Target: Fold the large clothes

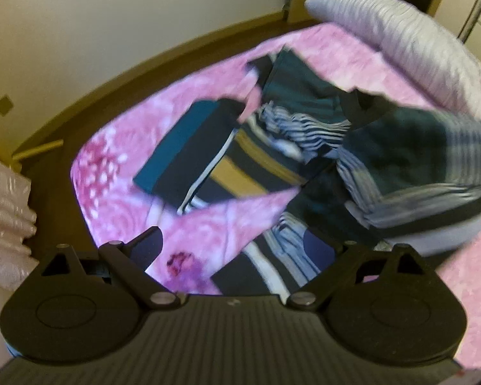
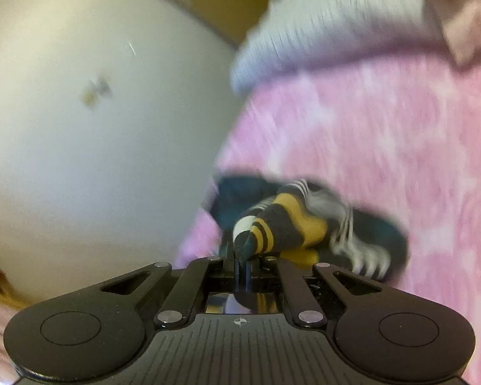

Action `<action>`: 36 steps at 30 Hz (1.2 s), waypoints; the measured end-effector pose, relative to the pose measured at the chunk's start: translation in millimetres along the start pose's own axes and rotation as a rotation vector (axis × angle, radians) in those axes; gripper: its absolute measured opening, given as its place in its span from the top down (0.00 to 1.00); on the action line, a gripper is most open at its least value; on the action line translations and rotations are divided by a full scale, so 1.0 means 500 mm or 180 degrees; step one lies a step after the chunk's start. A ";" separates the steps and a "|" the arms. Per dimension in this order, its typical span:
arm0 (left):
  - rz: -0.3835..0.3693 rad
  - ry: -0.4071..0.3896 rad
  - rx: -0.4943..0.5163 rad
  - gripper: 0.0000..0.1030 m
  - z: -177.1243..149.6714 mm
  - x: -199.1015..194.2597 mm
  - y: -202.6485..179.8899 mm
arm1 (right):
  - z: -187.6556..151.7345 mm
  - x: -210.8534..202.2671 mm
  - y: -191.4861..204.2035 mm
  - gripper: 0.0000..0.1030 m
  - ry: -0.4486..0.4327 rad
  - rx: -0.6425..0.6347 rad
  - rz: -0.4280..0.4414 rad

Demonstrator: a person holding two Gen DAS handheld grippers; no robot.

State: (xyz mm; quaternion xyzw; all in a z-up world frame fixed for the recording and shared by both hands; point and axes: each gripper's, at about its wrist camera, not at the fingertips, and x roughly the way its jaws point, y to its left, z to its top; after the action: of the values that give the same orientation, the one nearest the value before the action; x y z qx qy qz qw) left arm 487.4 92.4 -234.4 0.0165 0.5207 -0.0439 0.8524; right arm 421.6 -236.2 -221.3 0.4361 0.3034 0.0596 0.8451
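A large dark navy and teal garment (image 1: 227,157) with mustard and white stripes lies crumpled on a pink floral bedspread (image 1: 118,166). Its right part (image 1: 417,160) is raised and blurred. My left gripper (image 1: 237,250) hangs open above the near edge of the garment, its fingers wide apart and nothing between them. In the right wrist view my right gripper (image 2: 242,256) is shut on a bunched fold of the striped garment (image 2: 288,221), which trails away over the bedspread (image 2: 385,128).
A grey ribbed pillow (image 1: 401,32) lies at the head of the bed, also seen as the grey pillow (image 2: 320,32). Brown floor (image 1: 80,83) and a pale wall (image 1: 112,16) border the bed's far side. A pink curtain (image 1: 3,218) hangs at the left.
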 end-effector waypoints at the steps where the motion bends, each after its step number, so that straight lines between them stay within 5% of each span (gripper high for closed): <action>1: -0.0034 -0.0068 0.0032 0.10 0.005 -0.018 -0.008 | 0.015 -0.032 0.013 1.00 -0.0122 0.0027 0.0091; 11: -0.0581 -0.0734 0.0511 0.10 -0.021 -0.256 -0.161 | 0.088 -0.442 0.193 1.00 -0.1298 -0.0430 0.0848; 15: -0.0949 -0.0853 0.0719 0.10 -0.070 -0.352 -0.248 | 0.086 -0.651 0.230 1.00 -0.1793 -0.0590 0.0813; 18: -0.1223 -0.0860 0.0964 0.10 -0.125 -0.408 -0.327 | 0.069 -0.815 0.224 1.00 -0.2151 -0.0591 0.0320; 20: -0.1348 -0.0783 0.1148 0.10 -0.169 -0.432 -0.385 | 0.057 -0.898 0.204 0.95 -0.2096 -0.0630 -0.0358; 21: -0.1397 -0.0750 0.1236 0.10 -0.194 -0.443 -0.413 | 0.049 -0.929 0.185 0.77 -0.1951 -0.0638 -0.0777; 22: -0.1440 -0.0711 0.1315 0.10 -0.221 -0.452 -0.440 | 0.037 -0.955 0.159 0.47 -0.1799 -0.0631 -0.1113; 23: -0.1475 -0.0653 0.1398 0.10 -0.248 -0.459 -0.464 | 0.012 -0.985 0.124 0.38 -0.1745 -0.0548 -0.1376; 29: -0.1466 -0.0282 0.1850 0.10 -0.429 -0.497 -0.582 | -0.183 -1.116 -0.048 0.36 -0.1203 -0.0075 -0.2069; 36: -0.1368 -0.0070 0.2128 0.10 -0.598 -0.546 -0.642 | -0.393 -1.193 -0.162 0.36 -0.0563 0.0170 -0.2272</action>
State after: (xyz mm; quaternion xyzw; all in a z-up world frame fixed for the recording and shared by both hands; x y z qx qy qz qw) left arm 69.0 -189.3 -122.8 0.1832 0.4602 -0.3885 0.7770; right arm -184.8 -366.1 -94.6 0.3281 0.3636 -0.2848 0.8240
